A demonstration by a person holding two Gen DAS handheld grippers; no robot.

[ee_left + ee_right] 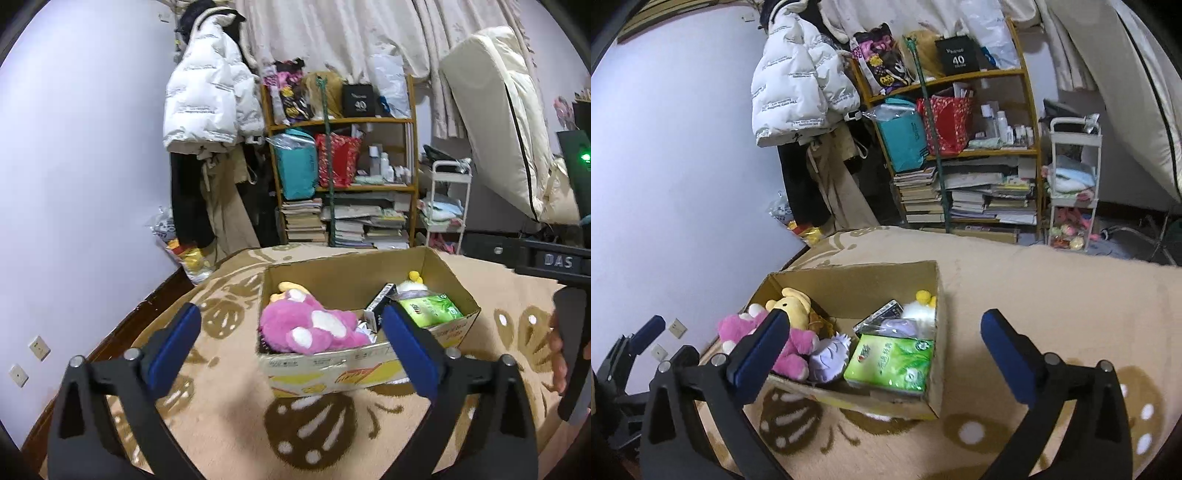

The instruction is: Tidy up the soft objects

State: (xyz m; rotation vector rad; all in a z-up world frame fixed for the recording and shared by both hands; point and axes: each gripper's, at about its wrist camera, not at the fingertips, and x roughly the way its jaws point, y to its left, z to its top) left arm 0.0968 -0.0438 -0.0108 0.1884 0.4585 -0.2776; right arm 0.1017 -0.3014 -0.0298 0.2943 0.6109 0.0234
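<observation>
An open cardboard box point(325, 363) point(938, 354) sits on the beige patterned carpet. It holds a pink plush point(314, 328) point(794, 345), a yellow plush point(792, 306), a lilac plush point(829, 358), a white and yellow plush point(919, 308) point(412, 282), a green tissue pack point(430, 308) point(892, 363) and a dark packet point(378, 304). My left gripper point(291, 325) is open and empty, just in front of the box. My right gripper point(884, 332) is open and empty above the box's near right corner. The left gripper also shows at the left edge of the right wrist view point(631, 343).
A wooden shelf point(341, 120) point(960, 75) with bags and stacked books stands behind the carpet. A white puffer jacket point(207, 96) hangs to its left, against the wall. A small white cart point(448, 206) point(1073, 184) and a leaning mattress point(495, 122) stand at right.
</observation>
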